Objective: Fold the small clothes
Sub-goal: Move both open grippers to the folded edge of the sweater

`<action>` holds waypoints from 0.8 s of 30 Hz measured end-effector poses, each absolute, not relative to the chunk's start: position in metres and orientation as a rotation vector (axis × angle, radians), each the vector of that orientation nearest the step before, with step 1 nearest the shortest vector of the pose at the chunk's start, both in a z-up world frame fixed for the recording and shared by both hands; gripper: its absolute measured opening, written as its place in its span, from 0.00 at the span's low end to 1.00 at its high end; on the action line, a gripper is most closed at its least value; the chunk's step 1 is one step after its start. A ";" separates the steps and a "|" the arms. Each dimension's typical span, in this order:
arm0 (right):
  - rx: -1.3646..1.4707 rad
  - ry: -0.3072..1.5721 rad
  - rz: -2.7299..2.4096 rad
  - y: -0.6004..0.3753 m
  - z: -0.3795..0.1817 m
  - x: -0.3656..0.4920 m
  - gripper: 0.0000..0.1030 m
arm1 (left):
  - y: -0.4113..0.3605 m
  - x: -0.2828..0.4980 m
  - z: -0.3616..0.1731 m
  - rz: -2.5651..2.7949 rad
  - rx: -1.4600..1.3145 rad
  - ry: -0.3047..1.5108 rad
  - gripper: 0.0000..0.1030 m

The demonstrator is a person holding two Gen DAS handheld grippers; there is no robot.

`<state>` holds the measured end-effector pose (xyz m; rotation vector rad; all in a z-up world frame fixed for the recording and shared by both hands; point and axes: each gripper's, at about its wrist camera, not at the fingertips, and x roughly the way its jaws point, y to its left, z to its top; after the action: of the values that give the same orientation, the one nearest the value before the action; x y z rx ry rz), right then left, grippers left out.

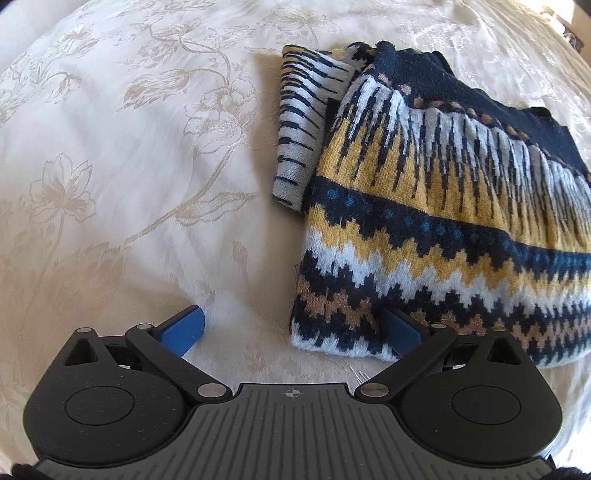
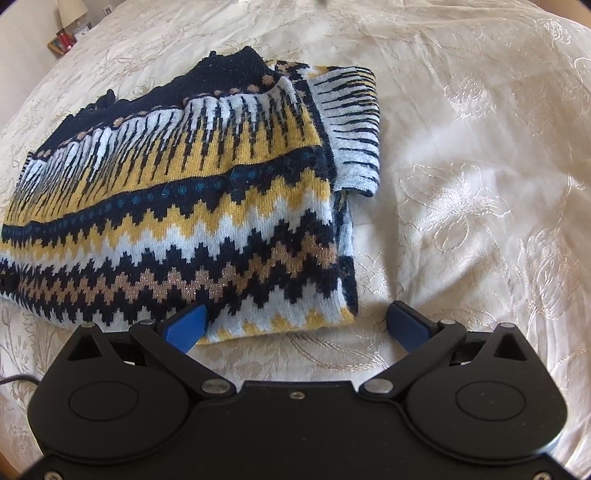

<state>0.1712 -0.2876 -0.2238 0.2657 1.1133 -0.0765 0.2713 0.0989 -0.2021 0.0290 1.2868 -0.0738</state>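
Note:
A knitted sweater (image 1: 424, 206) with navy, yellow, white and tan zigzag bands lies folded on the cream bedspread (image 1: 129, 166). A striped sleeve (image 1: 303, 125) is folded along its left side. My left gripper (image 1: 291, 325) is open and empty at the sweater's near left corner; its right finger lies over the hem. In the right wrist view the sweater (image 2: 177, 206) fills the left half, with a sleeve (image 2: 354, 125) folded along its right edge. My right gripper (image 2: 297, 319) is open and empty, straddling the sweater's near right corner.
The cream floral bedspread (image 2: 480, 184) spreads all around the sweater. A bedside stand with a lamp and small items (image 2: 68, 31) is at the far left in the right wrist view.

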 end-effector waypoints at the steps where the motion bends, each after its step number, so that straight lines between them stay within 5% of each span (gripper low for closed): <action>1: 0.266 1.108 -0.068 -0.289 -0.224 0.169 1.00 | 0.100 0.271 -0.197 -0.075 0.007 1.301 1.00; 11: 0.272 1.105 -0.007 -0.299 -0.223 0.156 1.00 | 0.058 0.261 -0.138 -0.158 -0.051 1.210 0.99; 24: 0.223 1.219 0.097 -0.300 -0.223 0.176 1.00 | -0.055 0.306 -0.147 -0.230 0.095 1.208 0.99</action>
<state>0.1756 -0.3002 -0.2235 0.2226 1.2188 0.0969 0.3057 -0.0546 -0.1465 0.0953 1.2083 -0.2303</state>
